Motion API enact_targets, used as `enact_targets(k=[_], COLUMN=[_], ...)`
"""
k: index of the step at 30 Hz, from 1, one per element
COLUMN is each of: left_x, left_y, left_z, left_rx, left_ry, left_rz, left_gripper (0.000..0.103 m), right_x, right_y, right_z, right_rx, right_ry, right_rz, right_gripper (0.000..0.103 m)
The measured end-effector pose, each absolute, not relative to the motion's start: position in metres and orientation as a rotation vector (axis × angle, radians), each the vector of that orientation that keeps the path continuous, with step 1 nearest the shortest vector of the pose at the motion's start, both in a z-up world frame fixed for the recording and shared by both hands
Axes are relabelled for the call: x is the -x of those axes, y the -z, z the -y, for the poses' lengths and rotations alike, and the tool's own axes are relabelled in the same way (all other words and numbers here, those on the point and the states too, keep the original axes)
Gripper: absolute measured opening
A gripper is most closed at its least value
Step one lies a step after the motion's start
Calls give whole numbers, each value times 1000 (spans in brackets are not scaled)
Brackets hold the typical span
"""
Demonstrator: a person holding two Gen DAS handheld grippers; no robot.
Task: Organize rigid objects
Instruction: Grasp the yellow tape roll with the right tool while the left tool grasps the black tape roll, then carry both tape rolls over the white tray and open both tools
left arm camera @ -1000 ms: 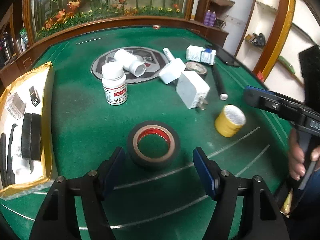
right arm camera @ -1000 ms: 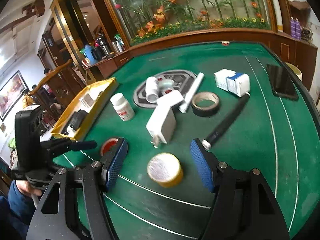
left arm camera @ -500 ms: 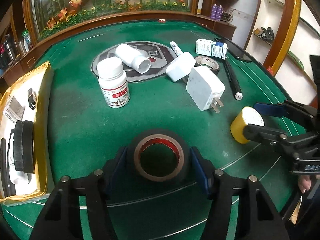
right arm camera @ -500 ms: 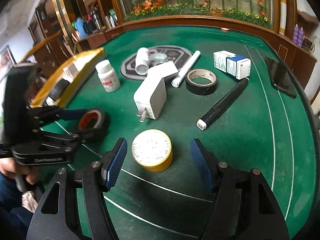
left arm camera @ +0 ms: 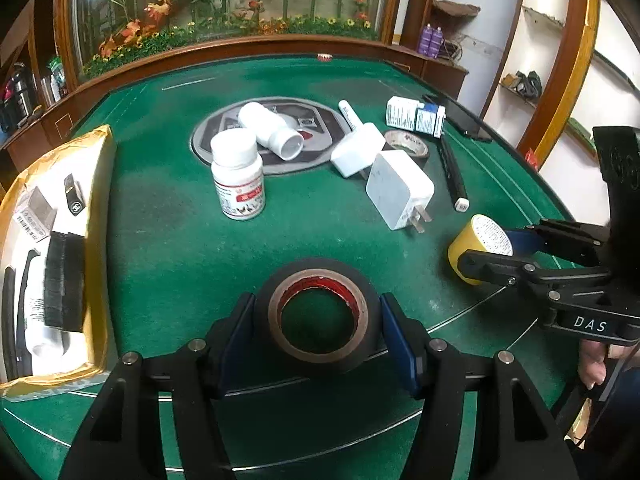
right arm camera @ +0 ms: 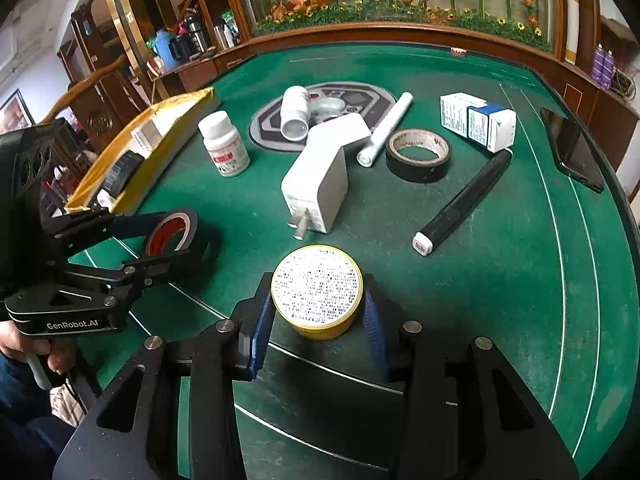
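Note:
My left gripper [left arm camera: 318, 332] is shut on a black tape roll with a red core [left arm camera: 318, 314], blue pads pressing both sides; the roll also shows in the right wrist view [right arm camera: 172, 234]. My right gripper [right arm camera: 316, 320] is shut on a round yellow tin with a printed lid [right arm camera: 317, 290], also seen in the left wrist view [left arm camera: 478, 246]. Both objects rest on or just above the green felt table [left arm camera: 168, 248].
A yellow box [left arm camera: 96, 240] with several dark items lies at the left. On the felt are a white pill bottle [left arm camera: 238, 176], a fallen bottle [left arm camera: 270, 130], two white chargers [left arm camera: 398, 190], a black tape roll [right arm camera: 418, 154], a black marker [right arm camera: 464, 200], a white marker [right arm camera: 386, 128], a medicine carton [right arm camera: 478, 120] and a phone [right arm camera: 572, 148].
Both grippers moved forward over their objects and closed: the left on the black tape roll, the right on the yellow tin.

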State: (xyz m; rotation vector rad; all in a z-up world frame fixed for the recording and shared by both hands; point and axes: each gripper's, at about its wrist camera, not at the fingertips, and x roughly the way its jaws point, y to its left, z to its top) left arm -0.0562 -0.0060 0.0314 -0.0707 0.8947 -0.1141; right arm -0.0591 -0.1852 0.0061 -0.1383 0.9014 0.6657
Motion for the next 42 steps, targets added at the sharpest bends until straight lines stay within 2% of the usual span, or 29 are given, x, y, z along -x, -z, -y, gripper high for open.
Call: enact_targets(k=[25,42], left_x=[85,109], left_y=[-71,-63], left_z=[-62,-175], left_rx=[136,307], left_ry=[-38,-263], left_rz=[-715,-664], left_gripper=[62,62], right_x=[77,76], right_y=[-38,-56], right_z=[99,-10], right_rx=[233,282], right_ry=[-811,-949], right_rz=[-870,-890], right_gripper=[41,41])
